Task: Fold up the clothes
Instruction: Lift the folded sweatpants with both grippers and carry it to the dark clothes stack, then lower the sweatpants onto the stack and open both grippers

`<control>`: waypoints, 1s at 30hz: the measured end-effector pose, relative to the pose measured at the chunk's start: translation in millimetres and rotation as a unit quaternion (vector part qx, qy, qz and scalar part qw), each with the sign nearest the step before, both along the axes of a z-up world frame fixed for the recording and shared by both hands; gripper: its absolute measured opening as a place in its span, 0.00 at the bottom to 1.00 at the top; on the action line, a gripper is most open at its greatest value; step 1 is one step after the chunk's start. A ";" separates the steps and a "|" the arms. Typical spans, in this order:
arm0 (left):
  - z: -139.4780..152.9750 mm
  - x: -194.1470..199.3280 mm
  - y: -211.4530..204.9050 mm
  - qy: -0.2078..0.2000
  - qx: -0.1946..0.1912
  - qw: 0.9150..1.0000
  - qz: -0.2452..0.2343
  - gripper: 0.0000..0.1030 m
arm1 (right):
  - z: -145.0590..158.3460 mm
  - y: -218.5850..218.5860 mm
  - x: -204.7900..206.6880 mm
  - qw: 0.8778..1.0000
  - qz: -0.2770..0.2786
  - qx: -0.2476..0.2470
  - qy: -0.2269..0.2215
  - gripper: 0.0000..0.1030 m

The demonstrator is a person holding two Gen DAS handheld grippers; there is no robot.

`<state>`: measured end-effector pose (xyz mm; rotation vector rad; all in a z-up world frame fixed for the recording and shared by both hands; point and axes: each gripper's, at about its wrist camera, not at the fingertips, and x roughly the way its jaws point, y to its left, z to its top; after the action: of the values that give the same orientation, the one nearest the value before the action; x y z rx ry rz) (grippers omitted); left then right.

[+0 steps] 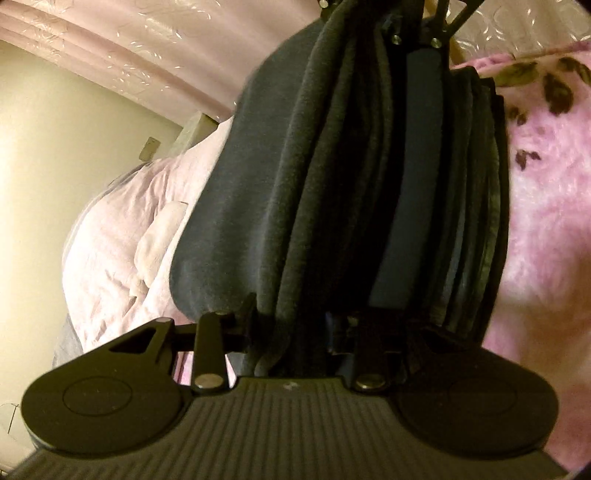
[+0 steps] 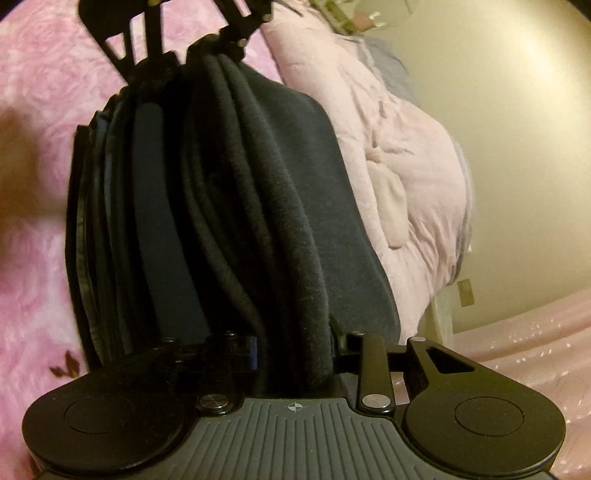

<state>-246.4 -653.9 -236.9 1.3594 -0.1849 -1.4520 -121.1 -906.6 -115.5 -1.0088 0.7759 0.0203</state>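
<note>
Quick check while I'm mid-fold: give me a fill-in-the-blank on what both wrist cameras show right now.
1. Both grippers are shut on a bunched dark ____ garment.
2. Behind the garment lies a fluffy blanket coloured ____.
3. In the left wrist view, the other gripper shows at the ____ edge of the picture.
4. The pale quilt lies beside a ____-coloured wall.

Missing words: grey; pink; top; cream

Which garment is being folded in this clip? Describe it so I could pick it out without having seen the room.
Start at the fluffy pink blanket covering the bed. Above it hangs a dark grey fleecy garment, bunched in thick vertical folds and stretched between the two hand-held grippers. It is the only dark fabric; the crumpled quilt beside it is pale pink.
</note>
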 end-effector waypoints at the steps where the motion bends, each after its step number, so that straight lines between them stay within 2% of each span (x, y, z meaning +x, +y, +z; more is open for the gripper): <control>1: 3.7 1.3 -2.1 0.000 0.003 1.000 -0.002 0.28 | 6.7 1.9 -0.9 1.000 -0.006 0.004 -0.006 0.30; 4: 19.6 8.4 7.8 -0.001 -0.010 1.000 -0.001 0.26 | 14.7 18.0 -4.2 1.000 -0.012 0.011 -0.019 0.30; 6: 25.4 14.2 18.9 0.003 -0.019 1.000 0.003 0.26 | 5.1 32.8 -16.4 1.000 0.007 0.001 -0.011 0.30; 8: 13.5 15.8 28.3 0.007 -0.001 1.000 0.006 0.26 | -19.1 47.1 -12.2 1.000 0.016 -0.007 0.010 0.30; 11: -1.8 5.9 34.7 -0.010 0.004 1.000 -0.004 0.27 | -23.8 36.2 -2.4 1.000 0.008 -0.013 0.009 0.30; 13: 0.5 4.1 35.8 -0.011 0.002 1.000 -0.002 0.29 | -17.2 30.4 2.0 1.000 0.005 -0.017 0.009 0.31; 15: 5.6 4.5 38.2 -0.010 0.000 1.000 0.001 0.33 | -11.9 26.7 8.6 1.000 -0.001 -0.019 0.011 0.39; 19: 16.5 11.6 56.8 0.000 0.005 1.000 0.004 0.35 | -7.5 25.5 -2.2 0.999 -0.050 0.016 0.011 0.42; 22: 28.2 22.1 71.7 0.048 0.007 0.999 0.022 0.35 | 6.2 32.9 -8.7 0.994 -0.080 0.070 0.005 0.42; 24: 45.8 30.9 81.1 0.099 -0.001 0.994 0.038 0.34 | 25.1 34.9 -17.0 0.986 -0.099 0.135 -0.026 0.42; 26: 64.5 38.9 88.9 0.145 -0.017 0.988 0.050 0.33 | 45.4 29.3 -18.2 0.969 -0.121 0.206 -0.059 0.42; 28: 79.8 46.1 86.6 0.175 -0.038 0.982 0.062 0.33 | 60.2 17.7 -10.4 0.947 -0.153 0.267 -0.095 0.42; 30: 89.2 56.9 70.7 0.211 -0.040 0.972 0.093 0.33 | 61.3 -0.2 2.5 0.922 -0.188 0.323 -0.102 0.42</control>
<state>-189.5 -583.1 -147.7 0.9482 0.1542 -1.5192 -118.6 -906.7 -54.2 -0.2200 0.6916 -0.1507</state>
